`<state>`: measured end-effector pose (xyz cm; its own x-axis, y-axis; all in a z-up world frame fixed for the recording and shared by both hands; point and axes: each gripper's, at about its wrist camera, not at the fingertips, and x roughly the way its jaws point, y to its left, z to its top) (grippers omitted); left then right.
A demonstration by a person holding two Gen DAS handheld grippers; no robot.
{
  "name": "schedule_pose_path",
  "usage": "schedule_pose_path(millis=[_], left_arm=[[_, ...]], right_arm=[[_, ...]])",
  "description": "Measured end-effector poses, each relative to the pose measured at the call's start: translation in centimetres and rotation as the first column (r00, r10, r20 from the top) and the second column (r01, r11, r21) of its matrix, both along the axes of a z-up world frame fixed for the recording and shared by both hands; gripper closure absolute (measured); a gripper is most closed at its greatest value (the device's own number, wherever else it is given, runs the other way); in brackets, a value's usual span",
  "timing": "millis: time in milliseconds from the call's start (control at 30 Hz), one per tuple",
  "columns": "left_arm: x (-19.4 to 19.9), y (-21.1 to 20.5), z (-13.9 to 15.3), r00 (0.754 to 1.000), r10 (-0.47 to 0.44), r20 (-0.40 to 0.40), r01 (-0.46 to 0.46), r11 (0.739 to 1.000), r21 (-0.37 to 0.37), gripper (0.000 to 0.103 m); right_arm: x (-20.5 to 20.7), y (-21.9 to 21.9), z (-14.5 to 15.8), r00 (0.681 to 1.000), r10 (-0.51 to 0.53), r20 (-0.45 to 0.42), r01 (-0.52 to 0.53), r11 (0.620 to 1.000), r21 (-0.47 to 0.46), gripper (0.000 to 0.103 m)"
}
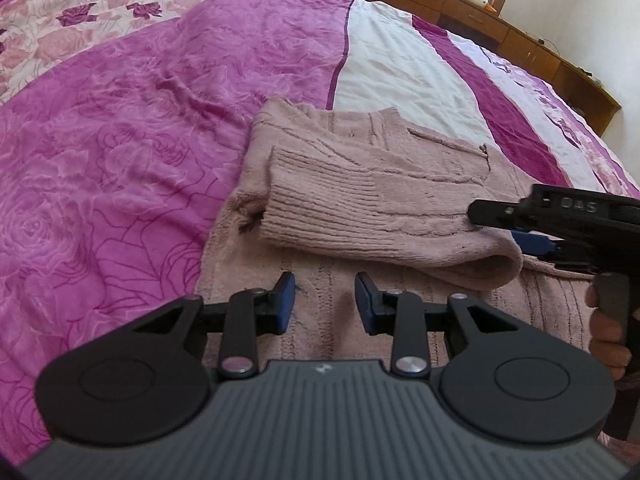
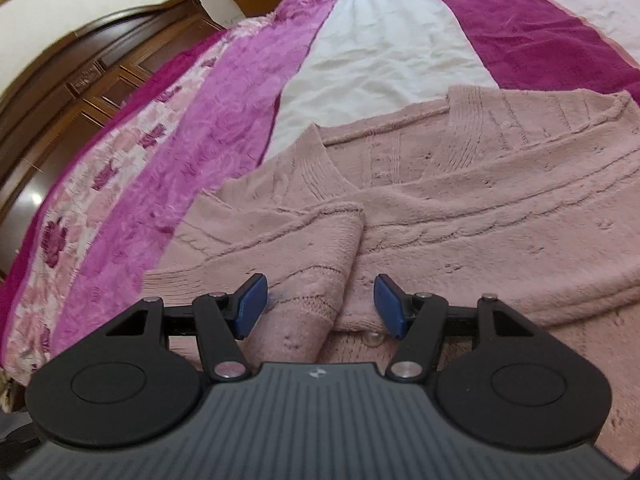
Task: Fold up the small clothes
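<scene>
A wide bed (image 1: 120,152) carries everything, spread with a bedcover (image 2: 384,52) in lengthwise bands: pale rose print, bright magenta with a rose pattern, plain white, then dark magenta. A dusty-pink knitted sweater (image 1: 360,184) lies flat on it, one ribbed sleeve (image 1: 384,216) folded across its body.

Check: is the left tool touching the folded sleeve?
Apart. The left wrist view shows the open left tool short of the sleeve, with flat sweater visible between them.

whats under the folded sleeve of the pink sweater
The folded sleeve lies across the body of the same pink sweater, which rests on the bedspread. The knit directly beneath the sleeve is covered and cannot be seen.
</scene>
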<state>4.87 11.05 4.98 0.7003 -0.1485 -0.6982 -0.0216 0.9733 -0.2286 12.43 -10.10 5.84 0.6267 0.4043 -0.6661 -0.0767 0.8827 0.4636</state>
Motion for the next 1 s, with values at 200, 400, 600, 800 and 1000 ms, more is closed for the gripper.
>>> schedule_pose_path(millis=[200, 400, 600, 800, 1000], left_arm=[[0.2, 0.2, -0.2, 1.0, 0.006, 0.001, -0.006, 1.0, 0.0, 0.068], [0.2, 0.4, -0.2, 1.0, 0.011, 0.003, -0.011, 1.0, -0.008, 0.068], [0.3, 0.6, -0.4, 1.0, 0.019, -0.001, -0.019, 1.0, -0.015, 0.068], [0.4, 0.7, -0.5, 1.0, 0.016, -0.004, -0.016, 1.0, -0.01, 0.068], [0.1, 0.9, 0.3, 1.0, 0.02, 0.0, -0.02, 1.0, 0.008, 0.068]], right_arm=[[-0.2, 1.0, -0.1, 0.998, 0.05, 0.042, -0.05, 0.999, -0.014, 0.075], [-1.3, 1.8, 3.0, 0.974, 0.07, 0.216, -0.042, 0.991, -0.131, 0.092], [-0.3, 0.5, 2.8, 0.983, 0.023, 0.181, 0.01, 0.983, -0.183, 0.092], [0.1, -1.1, -1.5, 0.995, -0.023, 0.092, 0.036, 0.988, -0.151, 0.089], [-1.1, -0.1, -0.1, 0.991, -0.036, 0.127, 0.061, 0.978, -0.201, 0.062]])
